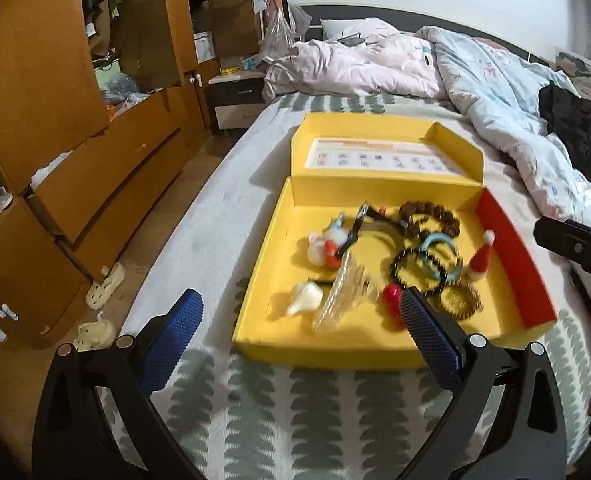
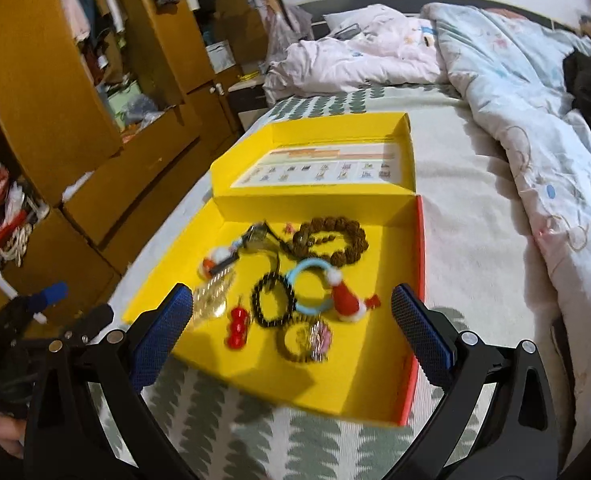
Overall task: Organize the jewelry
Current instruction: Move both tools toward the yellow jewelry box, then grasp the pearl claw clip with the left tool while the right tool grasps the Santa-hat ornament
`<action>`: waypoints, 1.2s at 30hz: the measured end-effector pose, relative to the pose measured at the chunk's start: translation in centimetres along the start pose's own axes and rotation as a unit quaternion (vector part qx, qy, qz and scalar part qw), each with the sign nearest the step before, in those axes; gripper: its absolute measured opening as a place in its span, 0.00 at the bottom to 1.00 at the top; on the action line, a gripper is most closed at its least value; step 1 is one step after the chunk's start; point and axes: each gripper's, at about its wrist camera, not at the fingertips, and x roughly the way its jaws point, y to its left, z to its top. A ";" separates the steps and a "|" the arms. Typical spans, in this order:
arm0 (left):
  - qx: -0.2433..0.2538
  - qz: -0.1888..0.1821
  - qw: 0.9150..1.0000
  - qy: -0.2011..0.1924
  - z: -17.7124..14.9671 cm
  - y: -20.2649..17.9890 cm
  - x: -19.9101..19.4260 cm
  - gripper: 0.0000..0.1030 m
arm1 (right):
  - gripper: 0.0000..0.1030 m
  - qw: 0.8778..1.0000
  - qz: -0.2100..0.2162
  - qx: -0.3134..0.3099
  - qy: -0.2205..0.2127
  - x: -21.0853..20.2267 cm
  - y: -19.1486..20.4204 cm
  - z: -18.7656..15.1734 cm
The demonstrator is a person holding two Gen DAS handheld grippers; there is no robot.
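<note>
- Nearest you, both tools hang over the patterned bedsheet (image 1: 255, 420), short of the box. Your left hand-held gripper (image 1: 301, 334) is spread wide and carries nothing; your right hand-held gripper (image 2: 291, 330) is equally wide and empty.
- Your jewelry lies loose in the yellow box (image 2: 355, 380) on the bed, with the lid folded back behind it.
- Crowded together there are a brown bead bracelet (image 2: 331, 240), a black bead bracelet (image 2: 273, 300), a light blue ring (image 2: 309, 286), a red bead charm (image 2: 237, 328) and a small Santa hat (image 2: 347, 300).
- The black bracelet and blue ring overlap, so closing on one will probably drag the other along.
- Both views are smeared by motion; if you come in quickly you could nudge the light cardboard wall and shift the box across the soft sheet.
- The clear crinkled packet (image 1: 343, 292) looks slippery and may squirt out of a pinch.
</note>
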 end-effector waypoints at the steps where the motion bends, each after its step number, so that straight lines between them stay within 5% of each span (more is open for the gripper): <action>1: 0.000 -0.009 1.000 0.000 0.4 -0.2 0.2 0.95 | 0.96 1.000 0.005 0.007 0.007 0.4 -0.2 0.3; 11: -0.019 -0.058 0.994 0.087 2.0 -1.3 6.5 0.95 | 0.84 0.998 0.008 -0.002 0.067 5.4 -1.5 1.9; 21: -0.036 -0.100 0.984 0.143 2.7 -1.7 9.4 0.94 | 0.54 0.991 -0.001 0.052 0.122 9.8 -5.2 1.2; 26: -0.023 -0.098 0.979 0.175 2.3 -2.0 11.3 0.69 | 0.47 0.990 -0.011 0.040 0.134 10.6 -4.9 0.7; 36: -0.025 -0.101 0.975 0.197 1.4 -1.7 12.6 0.63 | 0.38 0.990 -0.027 0.028 0.132 11.0 -4.6 0.3</action>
